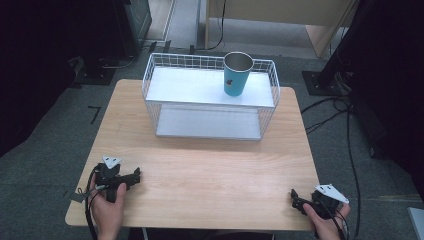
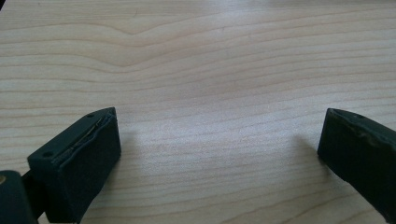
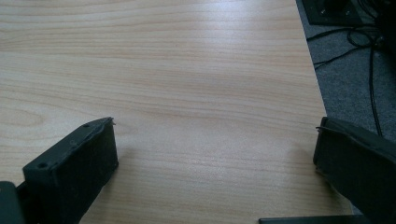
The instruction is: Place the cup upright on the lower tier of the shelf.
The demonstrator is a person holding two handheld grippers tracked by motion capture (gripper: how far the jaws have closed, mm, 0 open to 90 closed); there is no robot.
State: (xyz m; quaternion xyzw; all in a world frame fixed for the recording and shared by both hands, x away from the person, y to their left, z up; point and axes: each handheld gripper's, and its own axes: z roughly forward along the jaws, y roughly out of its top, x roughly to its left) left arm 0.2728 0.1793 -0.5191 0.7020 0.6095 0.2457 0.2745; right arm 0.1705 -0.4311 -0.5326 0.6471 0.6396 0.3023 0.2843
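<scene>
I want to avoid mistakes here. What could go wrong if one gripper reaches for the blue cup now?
The blue paper cup stands upright on the top shelf of the white wire rack, near the back rim, so a careless push may tip it. The rack's raised wire rim could catch the jaws. The left gripper and right gripper, both open, rest near the table's front edge, so the reach is long.

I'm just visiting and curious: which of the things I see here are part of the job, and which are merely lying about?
Part of the job:
- blue paper cup, upright on the top shelf
- white wire shelf rack
- left gripper and right gripper, both open, resting near the table's front edge

Just lying about:
- cables on the grey floor
- black stand base
</scene>
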